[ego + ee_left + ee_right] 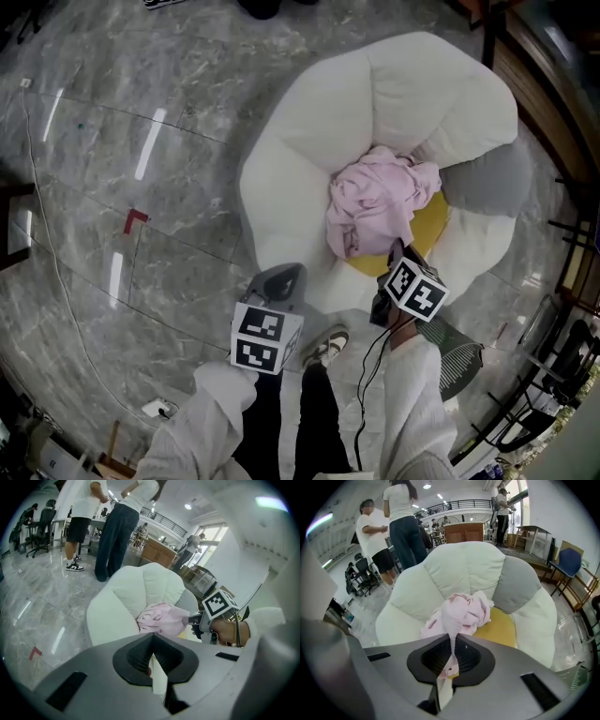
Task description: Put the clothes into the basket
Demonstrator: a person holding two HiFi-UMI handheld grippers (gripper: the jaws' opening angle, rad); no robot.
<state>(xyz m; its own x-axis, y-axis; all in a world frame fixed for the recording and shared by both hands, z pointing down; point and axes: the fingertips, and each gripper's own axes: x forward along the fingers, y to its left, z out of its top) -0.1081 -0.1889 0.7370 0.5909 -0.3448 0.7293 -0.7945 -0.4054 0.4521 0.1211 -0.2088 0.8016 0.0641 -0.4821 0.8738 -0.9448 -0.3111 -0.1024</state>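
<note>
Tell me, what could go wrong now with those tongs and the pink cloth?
The right tongs pinch only a thin fold of the pink garment, so it might slip free. Most of it lies bunched on the white cushion seat and could drag. No basket shows in any view, so the carry may be long.

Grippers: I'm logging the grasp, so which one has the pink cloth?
The right gripper, shut on a pinched fold of the pink cloth; the left gripper is shut with no cloth in it.
</note>
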